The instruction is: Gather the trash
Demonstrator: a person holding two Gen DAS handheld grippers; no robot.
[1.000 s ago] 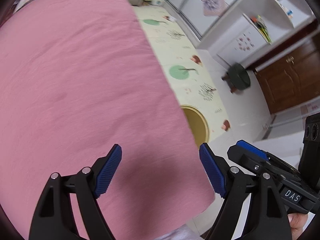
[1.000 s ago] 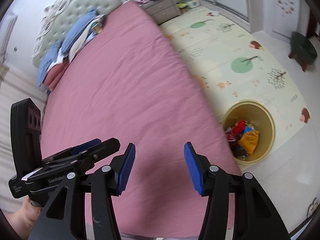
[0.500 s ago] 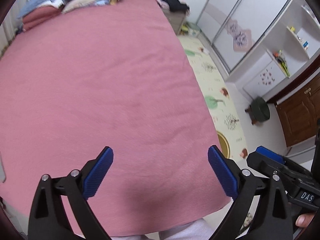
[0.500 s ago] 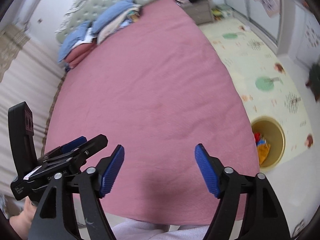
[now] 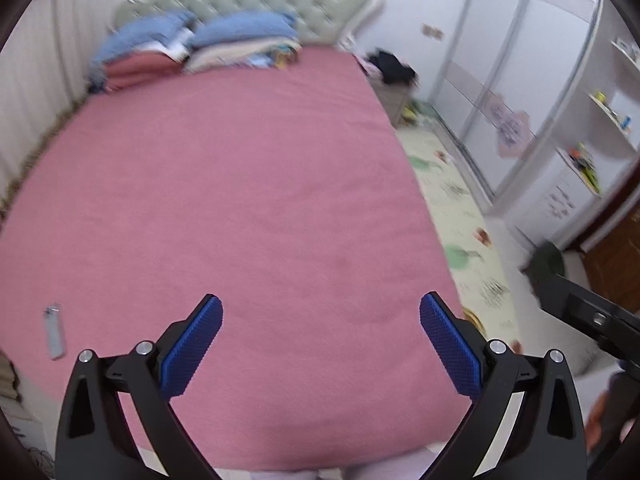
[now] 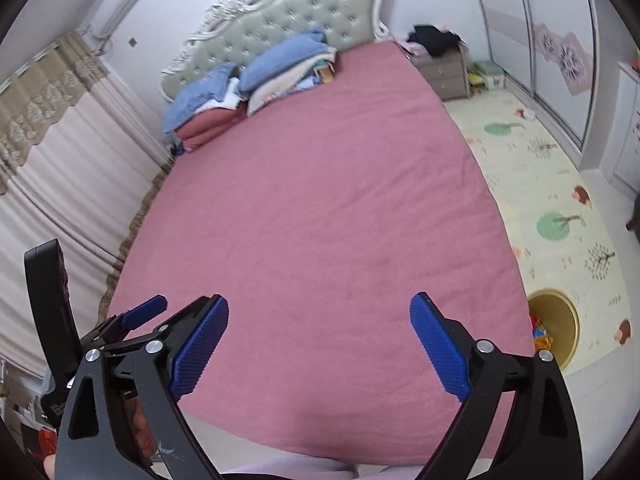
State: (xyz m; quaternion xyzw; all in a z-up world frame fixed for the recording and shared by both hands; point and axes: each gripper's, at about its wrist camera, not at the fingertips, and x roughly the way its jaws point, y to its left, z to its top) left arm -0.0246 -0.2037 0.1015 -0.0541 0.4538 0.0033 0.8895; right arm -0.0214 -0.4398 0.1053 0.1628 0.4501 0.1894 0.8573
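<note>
Both grippers hover over the foot of a bed with a pink cover (image 5: 240, 200). My left gripper (image 5: 320, 348) is open wide and empty. My right gripper (image 6: 320, 344) is open wide and empty. A small grey wrapper-like piece (image 5: 54, 330) lies on the cover at the bed's left edge, left of my left gripper. A yellow bin (image 6: 554, 326) with colourful trash inside stands on the floor mat right of the bed; only a sliver of its rim (image 5: 474, 318) shows in the left wrist view.
Folded blue and pink bedding (image 6: 248, 80) is piled by the green headboard (image 6: 288, 20). A patterned play mat (image 6: 552, 184) covers the floor on the right. A nightstand (image 6: 444, 64) and wardrobe doors (image 5: 500, 80) stand beyond. Curtains (image 6: 60, 152) hang on the left.
Both views have tilted up from the bed's right edge and the bin toward the headboard. Both grippers have opened wider. The grey piece has come into the left wrist view.
</note>
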